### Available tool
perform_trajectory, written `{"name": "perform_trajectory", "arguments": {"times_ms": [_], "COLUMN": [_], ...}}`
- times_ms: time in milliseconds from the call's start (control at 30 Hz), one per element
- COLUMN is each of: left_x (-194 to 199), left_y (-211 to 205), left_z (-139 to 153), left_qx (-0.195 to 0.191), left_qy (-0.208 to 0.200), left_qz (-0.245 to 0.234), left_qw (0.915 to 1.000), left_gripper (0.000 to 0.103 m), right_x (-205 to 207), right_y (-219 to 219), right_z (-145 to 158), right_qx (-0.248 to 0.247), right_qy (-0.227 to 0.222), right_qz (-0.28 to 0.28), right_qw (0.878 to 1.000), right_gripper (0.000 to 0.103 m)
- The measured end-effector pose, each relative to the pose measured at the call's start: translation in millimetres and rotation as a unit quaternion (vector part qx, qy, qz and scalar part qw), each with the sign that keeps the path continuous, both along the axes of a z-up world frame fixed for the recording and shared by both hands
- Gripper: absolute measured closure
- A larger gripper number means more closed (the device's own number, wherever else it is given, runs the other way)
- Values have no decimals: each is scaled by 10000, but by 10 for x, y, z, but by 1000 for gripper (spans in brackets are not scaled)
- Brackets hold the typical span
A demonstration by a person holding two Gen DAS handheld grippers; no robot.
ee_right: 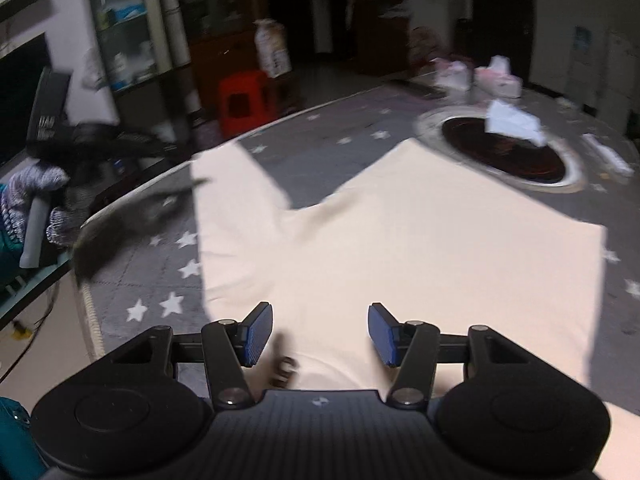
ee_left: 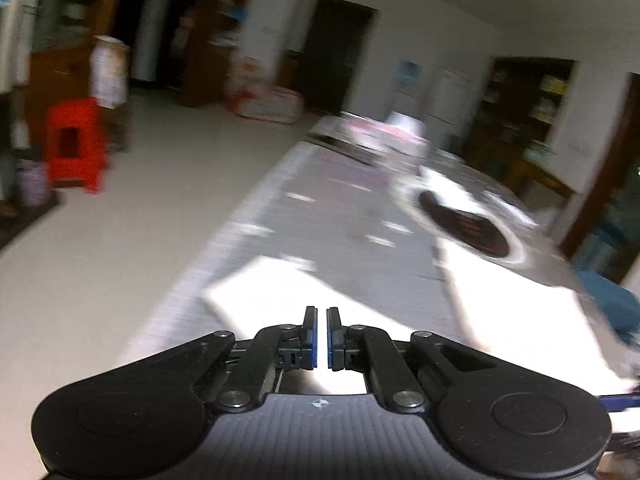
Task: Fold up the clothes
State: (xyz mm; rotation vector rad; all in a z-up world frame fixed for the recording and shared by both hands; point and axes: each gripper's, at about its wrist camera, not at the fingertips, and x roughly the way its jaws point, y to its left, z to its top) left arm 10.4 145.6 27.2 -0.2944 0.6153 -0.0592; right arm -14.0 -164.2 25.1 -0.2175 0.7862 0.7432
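Cream shirt (ee_right: 400, 248) flat under right hand-held gripper (ee_right: 320, 332) (fingers spread).

One cream garment (ee_right: 400, 248) lies spread on the one worktop (ee_right: 320, 136), and past its far edge sits one round dark disc (ee_right: 520, 156) with one crumpled white tissue (ee_right: 514, 122) on it. Beyond the disc stand two pinkish tissue packs (ee_right: 452, 72) (ee_right: 500, 80) side by side. Left of the garment, off the worktop, there is one red stool (ee_right: 246, 102), and two hand-held grippers are in play, one left (ee_left: 322, 338) and one right (ee_right: 320, 334).
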Motion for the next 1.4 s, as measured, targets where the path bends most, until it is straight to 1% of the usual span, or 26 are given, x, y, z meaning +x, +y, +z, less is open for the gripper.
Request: {"name": "perform_trajectory", "arguments": {"times_ms": [100, 200, 267, 333, 567, 733, 833, 900, 967, 1000, 1133, 1267, 1333, 1400], "left_x": [93, 161, 229, 312, 461, 480, 546, 628, 719, 729, 646, 538, 475, 383], "left_y": [-417, -801, -1007, -1154, -1020, -1007, -1048, -1069, -1076, -1068, -1045, -1080, -1103, -1157], "left_z": [-9, -6, -41, -106, -389, -297, -221, -251, -330, -345, -325, -306, -267, -200], "left_qx": [-264, -494, -554, -491, -486, -497, -440, -360, -169, -135, -86, 123, 139, 121], "left_qy": [19, -21, -9, 51, 519, 468, 352, 430, 590, 607, 527, 461, 416, 340], "left_qz": [-670, -1267, -1608, -1732, -1150, -1181, -1233, -1218, -1119, -1101, -1148, -1229, -1260, -1402], "left_qw": [9974, 9907, 9854, 9836, 9908, 9907, 9908, 9910, 9918, 9920, 9920, 9913, 9911, 9895], "left_gripper": [99, 99, 99, 99, 99, 99, 99, 97, 99, 98, 98, 98, 96, 94], "right_x": [-2, -31, -66, -90, -114, -115, -113, -110, -108, -119, -206, -336, -426, -478], "right_y": [123, 168, 169, 161, 116, 93, 44, -13, -91, -129, -289, -426, -465, -499], "right_z": [-94, -163, -174, -176, -172, -151, -101, -74, -62, -68, -67, -66, -39, -29], "right_qx": [-59, -95, -89, -69, -17, 41, 119, 178, 182, 173, 208, 235, 229, 259], "right_qy": [117, 234, 219, 208, 246, 283, 223, 210, 223, 251, 312, 401, 366, 369], "right_qz": [137, 268, 307, 318, 369, 415, 340, 240, 125, 83, -65, -135, -126, -128], "right_qw": [9998, 9993, 9993, 9993, 9990, 9987, 9991, 9993, 9995, 9995, 9993, 9988, 9990, 9989], "right_gripper": [51, 52, 52, 52, 51, 52, 52, 52, 52, 52, 52, 52, 52, 52]}}
